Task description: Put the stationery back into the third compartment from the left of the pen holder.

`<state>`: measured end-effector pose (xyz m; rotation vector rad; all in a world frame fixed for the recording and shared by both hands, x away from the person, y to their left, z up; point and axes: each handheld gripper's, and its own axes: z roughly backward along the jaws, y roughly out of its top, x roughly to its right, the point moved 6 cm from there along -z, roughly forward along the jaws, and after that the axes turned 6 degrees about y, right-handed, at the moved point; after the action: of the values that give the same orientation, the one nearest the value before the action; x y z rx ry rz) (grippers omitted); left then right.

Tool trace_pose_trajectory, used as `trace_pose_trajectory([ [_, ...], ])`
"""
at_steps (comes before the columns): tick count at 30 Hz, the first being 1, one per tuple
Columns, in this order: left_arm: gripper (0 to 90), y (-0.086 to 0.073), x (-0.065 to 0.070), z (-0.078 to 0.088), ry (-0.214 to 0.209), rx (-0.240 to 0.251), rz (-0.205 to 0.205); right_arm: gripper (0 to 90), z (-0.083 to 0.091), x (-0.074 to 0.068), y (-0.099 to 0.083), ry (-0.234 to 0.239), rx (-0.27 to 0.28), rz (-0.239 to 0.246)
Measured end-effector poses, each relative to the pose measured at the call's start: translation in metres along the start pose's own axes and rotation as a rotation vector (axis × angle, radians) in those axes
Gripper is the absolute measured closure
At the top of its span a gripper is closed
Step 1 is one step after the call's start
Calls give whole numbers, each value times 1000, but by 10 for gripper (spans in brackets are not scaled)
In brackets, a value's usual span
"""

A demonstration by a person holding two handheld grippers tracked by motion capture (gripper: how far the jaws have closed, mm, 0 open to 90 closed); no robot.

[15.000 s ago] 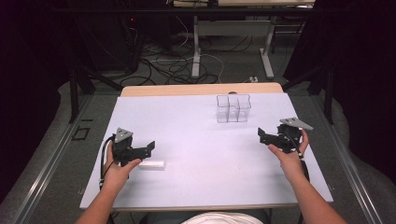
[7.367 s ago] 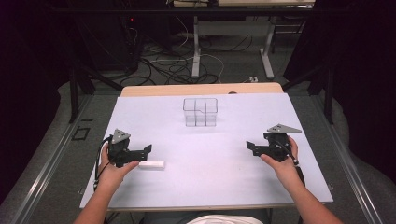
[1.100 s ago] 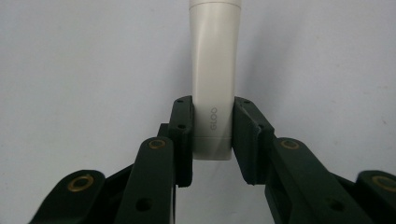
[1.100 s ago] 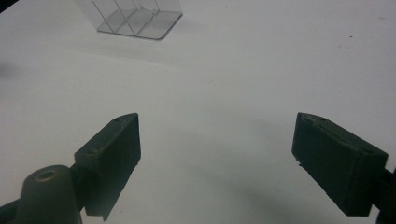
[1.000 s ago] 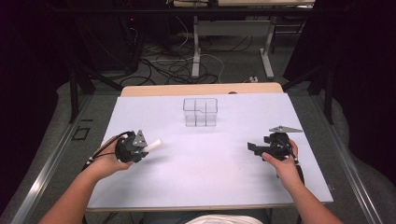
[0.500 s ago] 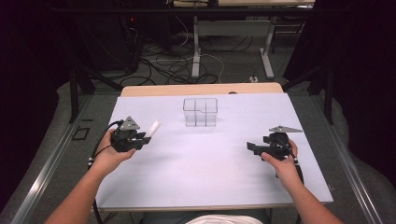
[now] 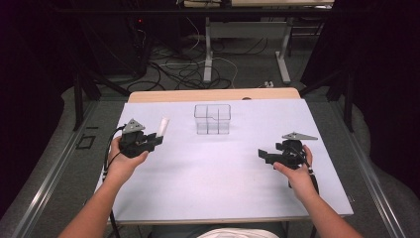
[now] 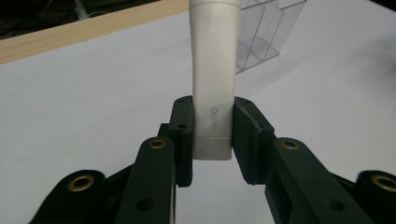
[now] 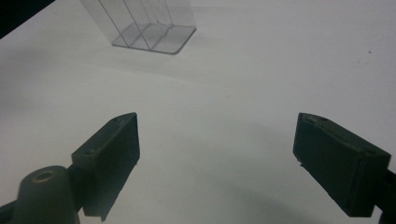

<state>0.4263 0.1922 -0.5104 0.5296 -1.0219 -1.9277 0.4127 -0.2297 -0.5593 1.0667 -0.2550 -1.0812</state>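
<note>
The left gripper [image 7: 154, 139] has its jaws closed on the flat crimped end of a white tube [image 8: 213, 74], which points away from the gripper toward the far side of the table [image 7: 218, 188]. The tube is pale grey-white, round in its upper body and pressed flat at the clamped end. The left gripper view shows the grey letters "GLOO" printed along that flat end, right between the two pads; in the high view the tube [image 7: 162, 126] is only a small white stick slanting up from the jaws, its lettering too small to read.

Ahead of the left gripper and off to its right stands a clear plastic organizer [image 7: 213, 119], well apart from the tube tip. From above, its dividers split it into four compartments, and nothing can be seen in them. The right gripper view catches its lower part [image 9: 149, 32] from low down, ahead and to the left of the jaws.

The right gripper [image 7: 264, 155] is held just above the white tabletop with its jaws spread wide and nothing between them.
</note>
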Motion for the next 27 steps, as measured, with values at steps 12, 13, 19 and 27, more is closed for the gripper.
trace_pose_trajectory([
  [12, 714, 17, 17, -9, -13, 119, 88, 62, -11, -19, 14, 50, -12, 30],
  [13, 714, 18, 20, -11, -17, 128, 104, 61, -12, -20, 16, 54, -12, 41],
  [19, 714, 26, 35, -21, -45, 157, 132, 82, -20, -35, 31, 95, -1, 27],
  [27, 714, 35, 57, -34, -79, 186, 141, 131, -30, -52, 52, 115, 16, 39],
])
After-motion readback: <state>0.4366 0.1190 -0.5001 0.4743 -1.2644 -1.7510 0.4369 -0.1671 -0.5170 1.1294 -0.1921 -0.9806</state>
